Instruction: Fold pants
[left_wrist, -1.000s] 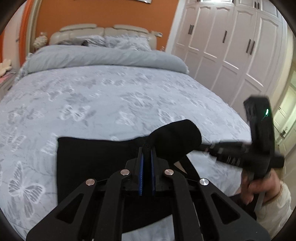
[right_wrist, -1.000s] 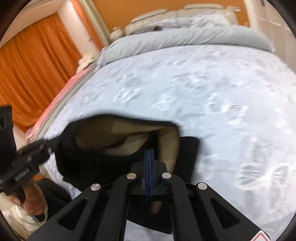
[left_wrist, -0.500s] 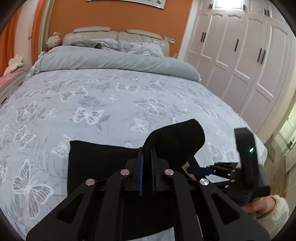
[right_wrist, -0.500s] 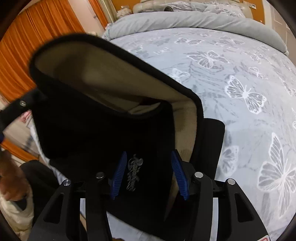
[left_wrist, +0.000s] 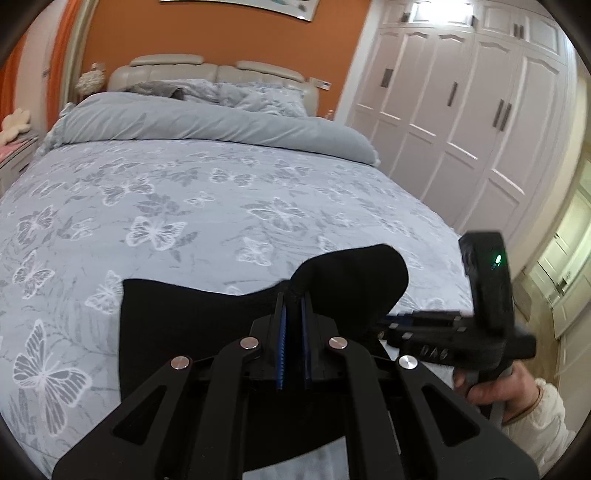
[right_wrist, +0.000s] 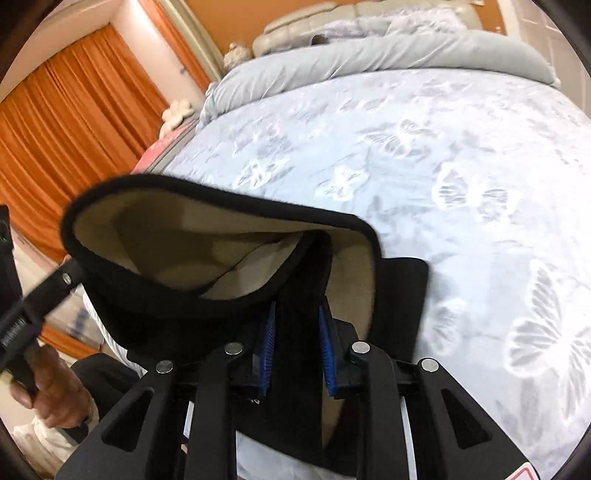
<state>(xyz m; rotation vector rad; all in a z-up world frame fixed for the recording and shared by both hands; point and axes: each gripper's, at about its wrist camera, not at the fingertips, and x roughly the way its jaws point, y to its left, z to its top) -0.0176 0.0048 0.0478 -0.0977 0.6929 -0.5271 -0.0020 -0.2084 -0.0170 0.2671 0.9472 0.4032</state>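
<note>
Since a second ago: right tool (right_wrist: 295, 341) re-gripped — jaws let go wide, then closing again, black cloth between the blue pads; whether pads press yet, cannot tell. Left tool (left_wrist: 291, 325) unchanged, clenched on a raised fold of the pants (left_wrist: 192, 325).

Pants at the near edge of the bed (left_wrist: 221, 192), well apart from the rolled duvet (left_wrist: 207, 122) at the head end. Already doubled into a dark slab lying flat; waistband mouth (right_wrist: 207, 236) lifted, tan lining showing.

Progress, judged: past midway. Lengthwise fold seemingly done; lifted end not yet laid over, final flattening left.

Long axis across the bed, parallel to its near edge; open waistband end toward the curtain (right_wrist: 74, 122) side in the right view.
</note>
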